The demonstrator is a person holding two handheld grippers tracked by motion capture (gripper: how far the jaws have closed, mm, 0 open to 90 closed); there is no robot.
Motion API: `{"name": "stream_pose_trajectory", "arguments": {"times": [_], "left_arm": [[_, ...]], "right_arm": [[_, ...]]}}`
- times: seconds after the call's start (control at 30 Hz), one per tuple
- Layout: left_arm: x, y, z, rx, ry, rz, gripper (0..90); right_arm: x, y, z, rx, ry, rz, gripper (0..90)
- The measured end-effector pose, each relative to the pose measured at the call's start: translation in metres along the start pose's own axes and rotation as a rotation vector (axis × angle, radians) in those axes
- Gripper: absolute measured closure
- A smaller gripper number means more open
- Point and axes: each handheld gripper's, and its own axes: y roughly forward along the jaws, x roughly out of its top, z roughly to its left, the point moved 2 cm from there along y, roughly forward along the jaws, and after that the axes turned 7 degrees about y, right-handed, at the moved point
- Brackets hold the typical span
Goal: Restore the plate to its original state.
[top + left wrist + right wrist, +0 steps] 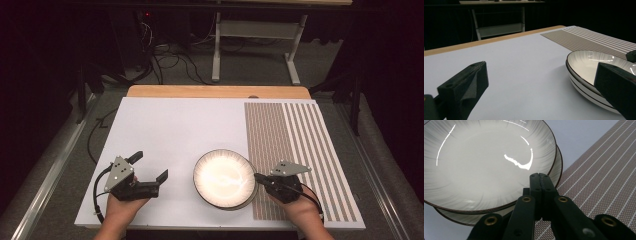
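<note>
white table (165, 130) with a striped mat (295, 150) at its right; we see stacked plates (222, 177) overlapping the mat's edge, lower plate mostly hidden. left gripper (150, 167) gapes wide, empty. right gripper (257, 177) closed at the plates' rim; whether it pinches them is unclear.

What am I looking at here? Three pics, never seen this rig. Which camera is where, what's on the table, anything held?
No robot arm: a person holds a two-jaw gripper in each hand. The high view looks down from above the person's side of the table. The other two pictures come from cameras riding on each gripper, looking along its black jaws.

On the white surface lie two stacked plates, the upper slightly offset, partly on a striped placemat.

The left gripper stands open with nothing between its jaws, left of the plates. The right gripper is shut, its tips over the near rim of the plates; whether they touch it I cannot tell. It grips nothing.
</note>
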Motion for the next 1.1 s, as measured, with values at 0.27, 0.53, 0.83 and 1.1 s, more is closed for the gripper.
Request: {"name": "stream_pose_trajectory", "arguments": {"times": [0.27,0.53,0.83,1.1], "left_arm": [[0.0,0.001,0.0,-0.002,-0.001,0.001,0.2],[-0.002,0.002,0.002,-0.004,0.001,0.011,0.2],[-0.002,0.001,0.002,0.002,0.012,0.017,0.2],[-0.004,0.003,0.004,-0.004,-0.005,0.02,0.2]], "right_arm": [[0.0,-0.005,-0.007,-0.015,0.028,-0.017,90.0],[0.002,-0.013,-0.015,-0.036,0.043,-0.047,90.0],[0.0,-0.039,-0.04,-0.101,0.111,-0.147,70.0],[-0.003,-0.061,-0.053,-0.116,0.148,-0.299,36.4]]}}
